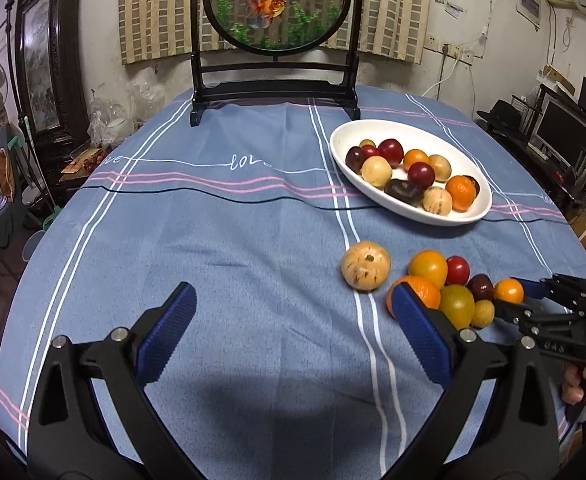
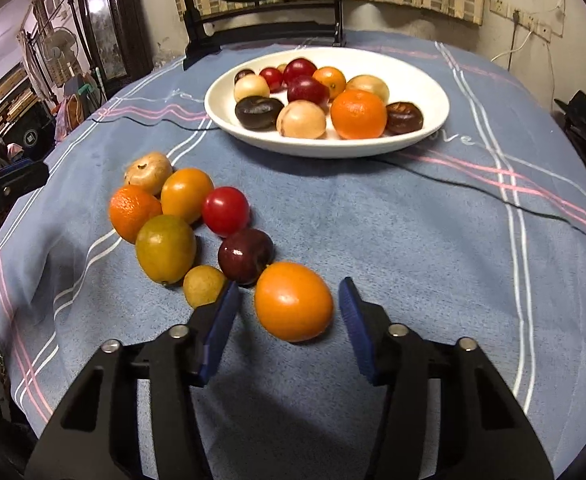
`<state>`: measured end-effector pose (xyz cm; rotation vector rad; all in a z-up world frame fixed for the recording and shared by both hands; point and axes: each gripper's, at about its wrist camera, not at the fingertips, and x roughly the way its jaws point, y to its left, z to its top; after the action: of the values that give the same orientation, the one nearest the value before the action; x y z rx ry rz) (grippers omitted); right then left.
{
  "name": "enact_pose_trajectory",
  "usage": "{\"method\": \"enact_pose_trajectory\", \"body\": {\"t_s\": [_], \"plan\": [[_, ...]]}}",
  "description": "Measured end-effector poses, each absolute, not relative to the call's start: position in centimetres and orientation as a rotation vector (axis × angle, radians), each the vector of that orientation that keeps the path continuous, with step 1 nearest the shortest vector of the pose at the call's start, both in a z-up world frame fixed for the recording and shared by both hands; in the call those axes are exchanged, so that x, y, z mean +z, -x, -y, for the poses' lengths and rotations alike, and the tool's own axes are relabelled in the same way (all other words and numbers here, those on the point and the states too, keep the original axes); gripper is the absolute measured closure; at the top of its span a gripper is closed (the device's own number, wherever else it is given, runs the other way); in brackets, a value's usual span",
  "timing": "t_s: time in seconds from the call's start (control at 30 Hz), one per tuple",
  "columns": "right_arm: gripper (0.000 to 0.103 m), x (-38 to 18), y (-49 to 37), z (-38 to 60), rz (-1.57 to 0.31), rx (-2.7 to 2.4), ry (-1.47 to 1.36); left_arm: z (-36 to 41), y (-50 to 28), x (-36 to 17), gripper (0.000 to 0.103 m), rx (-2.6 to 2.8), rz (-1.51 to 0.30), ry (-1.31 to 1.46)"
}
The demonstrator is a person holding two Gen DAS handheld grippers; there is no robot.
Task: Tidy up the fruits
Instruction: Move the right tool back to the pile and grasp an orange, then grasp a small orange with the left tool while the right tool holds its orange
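Several fruits lie in a white oval dish (image 1: 337, 152) (image 2: 413, 76) at the far right of the table. A loose cluster sits nearer: a tan fruit (image 1: 365, 265), a mandarin (image 1: 423, 292), a red one (image 2: 225, 211), a dark plum (image 2: 245, 255) and a yellow-green one (image 2: 165, 249). My right gripper (image 2: 289, 288) (image 1: 511, 297) is open around a smooth orange fruit (image 2: 294, 301), with a gap on each side of it. My left gripper (image 1: 293, 292) is open over bare cloth left of the cluster, nothing between its fingers.
A round goldfish screen on a black stand (image 1: 277, 92) occupies the table's far edge. A thin black cable (image 1: 213, 196) crosses the blue striped tablecloth (image 1: 213, 248) in front of the dish. A hand (image 1: 577, 384) holds the right gripper. Furniture crowds both sides of the table.
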<state>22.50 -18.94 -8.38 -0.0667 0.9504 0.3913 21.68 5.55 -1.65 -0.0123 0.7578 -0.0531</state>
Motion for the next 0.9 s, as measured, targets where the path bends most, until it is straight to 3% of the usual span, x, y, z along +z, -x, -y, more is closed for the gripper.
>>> {"method": "enact_pose_trajectory", "body": {"t_s": [0.17,0.37,0.7,0.9], "plan": [[0.065,-8.2,-22.1,19.5,-0.942,0.384,0.040,-5.0,-21.1,-2.0,0.003,-0.092,-0.756,-0.025],[0.065,-7.4,-20.6,21.1,-0.883,0.408,-0.078,-2.4,-20.6,-2.9,0.005,-0.211,-0.746,-0.097],[0.065,-6.6,-19.5,22.9,-0.821,0.423,-0.188,0.4,-22.9,-5.8,0.049,-0.333,-0.839,-0.093],[0.065,-6.9,-19.8,23.6,-0.832,0.429,-0.230,1.1,-23.6,-6.1,0.052,-0.386,-0.853,-0.079]]}}
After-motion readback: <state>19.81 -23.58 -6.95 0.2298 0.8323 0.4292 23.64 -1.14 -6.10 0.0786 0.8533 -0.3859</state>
